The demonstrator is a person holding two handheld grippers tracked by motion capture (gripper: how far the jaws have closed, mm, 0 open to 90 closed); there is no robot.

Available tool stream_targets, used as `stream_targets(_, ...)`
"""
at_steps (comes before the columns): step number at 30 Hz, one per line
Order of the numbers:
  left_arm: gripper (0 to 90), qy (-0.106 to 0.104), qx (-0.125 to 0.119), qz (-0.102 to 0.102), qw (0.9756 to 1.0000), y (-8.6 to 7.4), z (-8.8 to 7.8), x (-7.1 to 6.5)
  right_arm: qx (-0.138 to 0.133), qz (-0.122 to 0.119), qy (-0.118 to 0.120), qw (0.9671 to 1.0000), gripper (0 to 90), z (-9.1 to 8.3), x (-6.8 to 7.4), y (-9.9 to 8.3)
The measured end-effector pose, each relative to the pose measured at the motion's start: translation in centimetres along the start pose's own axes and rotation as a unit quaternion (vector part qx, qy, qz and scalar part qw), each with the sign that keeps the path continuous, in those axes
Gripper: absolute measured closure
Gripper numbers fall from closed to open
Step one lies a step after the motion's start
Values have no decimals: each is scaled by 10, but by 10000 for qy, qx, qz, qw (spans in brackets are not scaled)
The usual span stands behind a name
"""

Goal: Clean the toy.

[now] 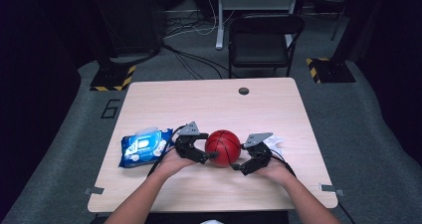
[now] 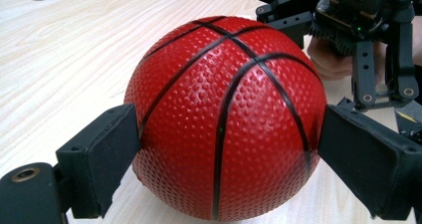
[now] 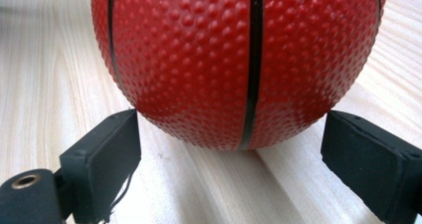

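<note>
The red ball (image 1: 223,148) sits on the wooden surface (image 1: 209,104), near the edge closest to you and about midway across, between your two hands. It is a small pebbled basketball with black seams, and it rests on the wood.

Your left claw (image 2: 224,154) has its jaws spread wide around the ball. In the left gripper view both black pads (image 2: 107,154) lie against the ball's sides, one at each flank, so this claw is clamped on the ball. In the high view it meets the ball from the left.

Your right claw (image 3: 231,159) comes in from the opposite side, low by the surface. Its jaws stand wide apart; the ball sits just beyond them, bulging above the gap, and neither pad touches it. This claw holds nothing.

Farther out, a blue pack of wipes (image 1: 144,147) lies flat on the surface beside your left hand (image 1: 171,162), apart from the ball. A white crumpled wrapper (image 1: 276,143) lies just behind your right hand (image 1: 274,170). A round cable hole (image 1: 243,91) sits near the far edge.
</note>
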State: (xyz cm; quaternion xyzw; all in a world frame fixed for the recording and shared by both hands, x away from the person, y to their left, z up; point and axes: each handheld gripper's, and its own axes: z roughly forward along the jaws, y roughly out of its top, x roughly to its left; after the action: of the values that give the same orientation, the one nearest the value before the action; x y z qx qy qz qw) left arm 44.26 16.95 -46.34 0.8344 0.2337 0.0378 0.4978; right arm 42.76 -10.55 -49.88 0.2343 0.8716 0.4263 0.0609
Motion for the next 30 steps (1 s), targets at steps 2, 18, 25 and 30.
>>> stream_targets(2,90,-14,-7,23,10000,-1,0,1,-36,46,51,10000,75,1,-2,0)
stream_targets(18,85,-65,61,-44,10000,-6,-1,-6,-181,23,21,9998,102,-12,5,4)
stream_targets(25,86,-138,35,-71,9999,-10,-2,-13,-121,-122,-68,9998,102,-22,13,5)
stream_targets(30,86,-223,23,-103,9997,-18,3,-14,-82,-182,-111,9997,105,-26,16,1)
